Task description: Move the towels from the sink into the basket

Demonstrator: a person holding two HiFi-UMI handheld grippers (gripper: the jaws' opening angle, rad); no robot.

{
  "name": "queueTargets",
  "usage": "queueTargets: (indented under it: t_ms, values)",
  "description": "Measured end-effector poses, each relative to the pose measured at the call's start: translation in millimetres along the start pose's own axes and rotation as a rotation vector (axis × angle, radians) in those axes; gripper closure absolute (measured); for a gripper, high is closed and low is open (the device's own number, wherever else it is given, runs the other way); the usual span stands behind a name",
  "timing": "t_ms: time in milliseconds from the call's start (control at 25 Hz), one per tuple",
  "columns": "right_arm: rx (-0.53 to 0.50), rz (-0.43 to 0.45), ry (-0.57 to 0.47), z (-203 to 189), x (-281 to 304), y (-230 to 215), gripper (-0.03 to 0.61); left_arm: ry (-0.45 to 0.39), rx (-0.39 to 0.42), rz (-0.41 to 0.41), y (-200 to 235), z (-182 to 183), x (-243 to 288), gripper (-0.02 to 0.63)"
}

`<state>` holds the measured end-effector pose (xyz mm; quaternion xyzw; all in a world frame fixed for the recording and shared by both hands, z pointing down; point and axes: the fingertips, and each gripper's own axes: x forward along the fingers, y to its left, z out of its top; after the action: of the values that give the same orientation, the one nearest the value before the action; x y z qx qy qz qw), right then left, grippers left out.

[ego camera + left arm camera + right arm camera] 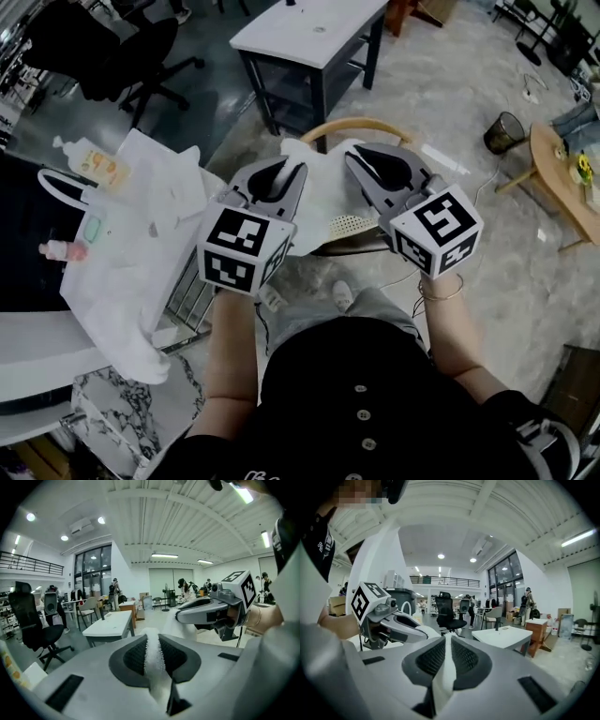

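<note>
A white towel [323, 183] hangs stretched between my two grippers, held up over a woven basket [350, 225] with an arched wooden handle [358, 125]. My left gripper [285, 169] is shut on one edge of it, my right gripper [362, 156] on the other. In the left gripper view the towel [153, 656] is pinched between the ribbed pads of the left gripper [152, 639], with the right gripper [211, 610] beyond. The right gripper view shows the right gripper [447, 639] shut on the towel [445, 672]. More white cloth [155, 234] lies draped over the dark sink [23, 234] at left.
Soap bottles [94, 164] and a pink item [64, 251] stand by the sink on a marble counter [112, 403]. A white table [309, 28] stands behind the basket, an office chair [112, 56] at far left. A bin [506, 131] and a round wooden table [562, 178] sit at right.
</note>
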<state>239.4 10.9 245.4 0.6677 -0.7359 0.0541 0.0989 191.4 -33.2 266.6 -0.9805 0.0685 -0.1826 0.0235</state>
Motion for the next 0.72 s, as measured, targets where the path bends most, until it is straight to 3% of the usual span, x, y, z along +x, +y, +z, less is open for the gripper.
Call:
queueTargets:
  t_ms: [240, 480, 720]
  values:
    - [0.055, -0.124, 0.068, -37, -23, -36, 0.546, 0.04, 0.016, -0.123, -26, -5, 51, 0.565]
    - [0.103, -0.204, 0.111, -66, -22, -65, 0.545, 0.075, -0.037, -0.169, -27, -21, 88, 0.565]
    - [0.139, -0.227, 0.174, -102, 0, -86, 0.543, 0.13, -0.097, -0.201, -19, -48, 120, 0.565]
